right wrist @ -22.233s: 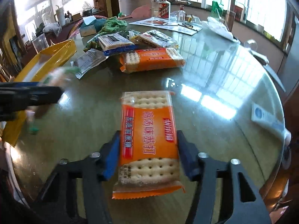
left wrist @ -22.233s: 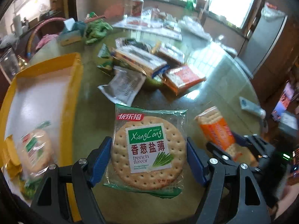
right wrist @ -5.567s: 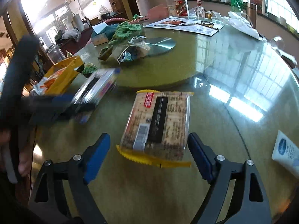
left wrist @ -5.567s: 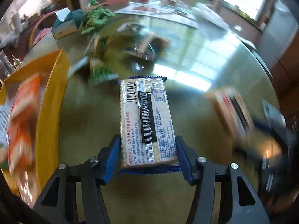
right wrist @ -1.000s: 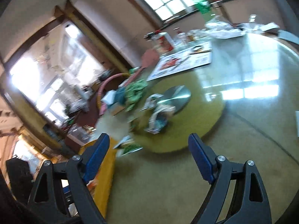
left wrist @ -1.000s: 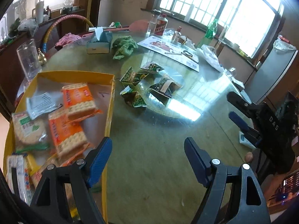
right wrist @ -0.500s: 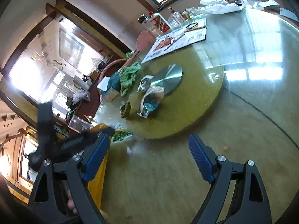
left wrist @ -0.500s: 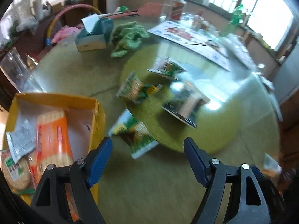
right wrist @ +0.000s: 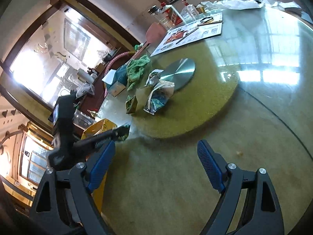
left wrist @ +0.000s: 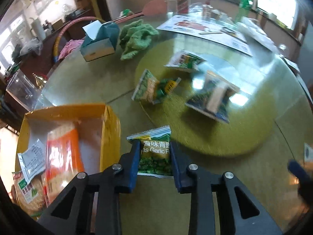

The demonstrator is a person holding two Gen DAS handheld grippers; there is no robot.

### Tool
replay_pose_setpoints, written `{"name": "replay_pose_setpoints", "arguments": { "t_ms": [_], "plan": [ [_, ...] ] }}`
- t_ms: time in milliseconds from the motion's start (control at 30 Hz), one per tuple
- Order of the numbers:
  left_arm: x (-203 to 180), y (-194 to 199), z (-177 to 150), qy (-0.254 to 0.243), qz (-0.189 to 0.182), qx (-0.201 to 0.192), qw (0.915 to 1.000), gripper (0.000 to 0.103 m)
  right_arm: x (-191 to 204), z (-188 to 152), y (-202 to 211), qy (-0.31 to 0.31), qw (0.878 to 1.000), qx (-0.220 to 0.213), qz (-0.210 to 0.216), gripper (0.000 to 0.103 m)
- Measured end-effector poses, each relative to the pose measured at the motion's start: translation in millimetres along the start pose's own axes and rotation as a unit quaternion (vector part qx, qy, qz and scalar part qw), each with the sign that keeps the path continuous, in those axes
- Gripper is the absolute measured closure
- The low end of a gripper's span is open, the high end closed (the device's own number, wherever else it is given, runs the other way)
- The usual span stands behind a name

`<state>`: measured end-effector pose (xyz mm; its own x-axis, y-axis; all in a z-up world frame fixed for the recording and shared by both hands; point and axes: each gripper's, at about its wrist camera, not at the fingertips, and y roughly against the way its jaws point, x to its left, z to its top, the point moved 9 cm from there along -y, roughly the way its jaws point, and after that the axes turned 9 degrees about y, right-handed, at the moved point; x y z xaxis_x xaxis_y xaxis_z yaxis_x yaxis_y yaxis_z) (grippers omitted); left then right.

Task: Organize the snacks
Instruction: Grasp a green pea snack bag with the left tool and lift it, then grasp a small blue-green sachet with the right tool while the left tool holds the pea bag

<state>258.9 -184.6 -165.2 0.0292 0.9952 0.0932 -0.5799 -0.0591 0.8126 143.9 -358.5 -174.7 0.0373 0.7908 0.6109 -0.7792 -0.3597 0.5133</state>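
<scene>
A green pea snack packet [left wrist: 153,160] lies on the glass table beside the yellow tray [left wrist: 109,129]. My left gripper [left wrist: 154,145] is over it with its jaws closing, and both blue pads touch the packet's sides. Orange cracker packs [left wrist: 62,156] and a round biscuit pack [left wrist: 27,192] lie in the tray. Three more snack packets [left wrist: 150,87] [left wrist: 183,60] [left wrist: 213,99] sit on the green turntable [left wrist: 244,133]. My right gripper [right wrist: 156,143] hangs open over bare table with nothing between its fingers. In the right wrist view the left gripper [right wrist: 117,132] shows at the tray's corner [right wrist: 97,127].
A tissue box [left wrist: 99,41] and a green cloth [left wrist: 137,37] lie at the far left of the table. Bottles [left wrist: 182,0] and a printed leaflet [left wrist: 205,29] are at the back. A metal disc [right wrist: 180,72] sits at the turntable's middle. A clear box [left wrist: 21,90] stands beyond the tray.
My left gripper has come down and forward to the green packet by the tray, and its jaws have narrowed around it. The right gripper has tipped down a little and stays open.
</scene>
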Motion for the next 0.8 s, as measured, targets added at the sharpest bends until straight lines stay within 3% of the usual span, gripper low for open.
{"name": "replay_pose_setpoints", "arguments": {
  "t_ms": [67, 233, 467, 733, 800],
  "plan": [
    [3.5, 14.4, -9.7, 0.001, -0.012, -0.018, 0.9998, 0.075, 3.6, 3.4, -8.7, 0.006, 1.0, 0.013, 0.005, 0.017],
    [24.0, 64.1, -45.8, 0.048, -0.086, -0.044, 0.9941, 0.075, 3.9, 14.1, -31.2, -0.009, 0.999, 0.038, 0.006, 0.019],
    [64.9, 116.6, -66.5, 0.1, -0.138, -0.089, 0.9813, 0.075, -5.5, 46.7, -76.0, -0.056, 0.996, 0.059, -0.022, 0.021],
    [88.8, 137.8, -65.2, 0.118, -0.154, -0.115, 0.9743, 0.075, -11.2, 71.0, -136.5, -0.067, 0.99, 0.094, -0.082, 0.035],
    [90.1, 136.4, -67.9, 0.12, -0.165, -0.109, 0.9728, 0.075, -12.1, 74.2, -139.4, -0.047, 0.988, 0.088, -0.117, 0.045]
  ]
}}
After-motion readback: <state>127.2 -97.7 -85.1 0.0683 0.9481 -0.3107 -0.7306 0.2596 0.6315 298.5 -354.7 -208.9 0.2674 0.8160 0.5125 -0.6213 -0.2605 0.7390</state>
